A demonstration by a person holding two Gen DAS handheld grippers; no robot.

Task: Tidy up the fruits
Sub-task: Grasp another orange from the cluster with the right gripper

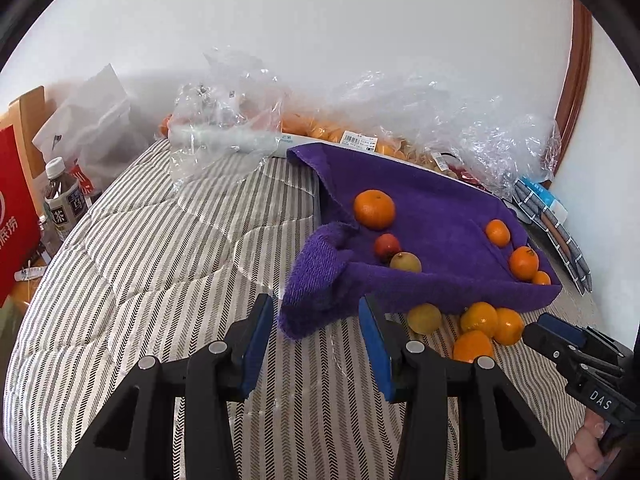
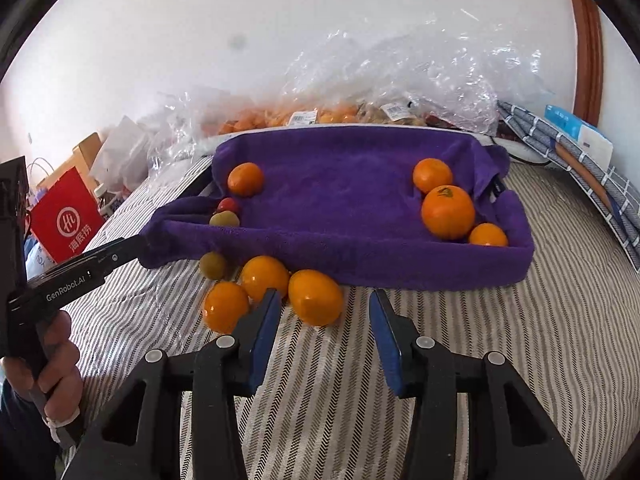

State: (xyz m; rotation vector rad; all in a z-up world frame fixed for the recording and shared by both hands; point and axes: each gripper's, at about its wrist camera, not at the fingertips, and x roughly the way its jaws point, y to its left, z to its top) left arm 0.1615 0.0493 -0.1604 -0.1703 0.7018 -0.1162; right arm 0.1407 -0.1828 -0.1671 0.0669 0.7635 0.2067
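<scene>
Left wrist view: the left gripper [image 1: 316, 320] hangs open and empty over the striped bedcover [image 1: 160, 260], just in front of the near-left corner of a purple towel-lined tray [image 1: 440, 208], which holds about seven small fruits, mostly oranges. Right wrist view: the right gripper [image 2: 324, 312] is also open, holding nothing, with one loose orange [image 2: 315, 297] just ahead between its fingers; four fruits lie outside the tray's front edge, so sorting looks roughly two-thirds done.

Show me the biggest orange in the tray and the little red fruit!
Biggest orange [image 2: 448, 212]: right wrist view, middle of its skin.
Little red fruit [image 1: 387, 246]: left wrist view, its front face.
</scene>
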